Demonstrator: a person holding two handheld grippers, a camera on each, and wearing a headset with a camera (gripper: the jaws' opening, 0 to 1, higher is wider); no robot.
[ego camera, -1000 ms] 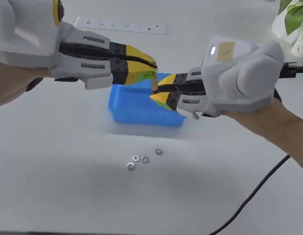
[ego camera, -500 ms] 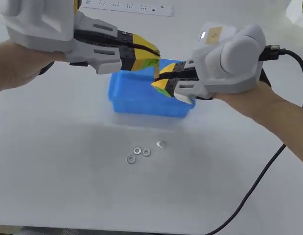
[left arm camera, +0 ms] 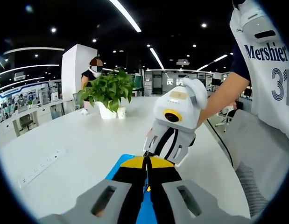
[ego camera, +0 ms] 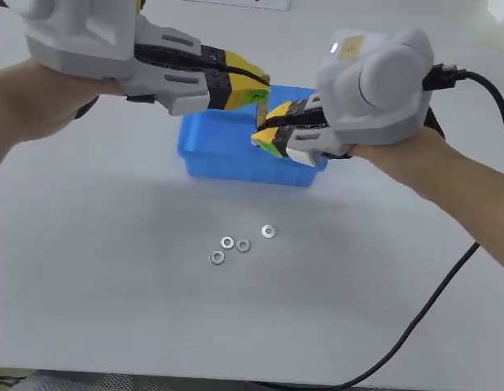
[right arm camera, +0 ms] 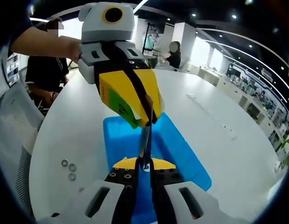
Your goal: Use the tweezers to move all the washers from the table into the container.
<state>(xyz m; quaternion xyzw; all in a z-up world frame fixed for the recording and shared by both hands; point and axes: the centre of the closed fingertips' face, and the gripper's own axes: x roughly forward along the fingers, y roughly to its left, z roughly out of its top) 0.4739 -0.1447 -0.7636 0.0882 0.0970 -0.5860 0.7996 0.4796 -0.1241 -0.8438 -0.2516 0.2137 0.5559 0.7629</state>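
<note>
Several small steel washers (ego camera: 243,244) lie loose on the white table, in front of the blue container (ego camera: 221,148). Over the container's right part my left gripper (ego camera: 264,88) and right gripper (ego camera: 258,140) meet tip to tip. Thin dark tweezers (right arm camera: 146,135) run from my right gripper (right arm camera: 144,164) up into the left gripper (right arm camera: 151,116), and both are shut on them. In the left gripper view the yellow jaws of my left gripper (left arm camera: 145,163) stand closed, with the blue container (left arm camera: 115,171) below. The washers (right arm camera: 68,170) lie left of the container (right arm camera: 181,156).
A black cable (ego camera: 435,301) trails from the right gripper across the table's right side to the front edge. A white power strip (left arm camera: 41,164) lies at the far edge. A potted plant (left arm camera: 107,93) stands at the back, with people near the table.
The head camera has shifted, so the whole scene sits higher in the picture. Both grippers keep their hold on the tweezers over the container, and the washers have not moved.
</note>
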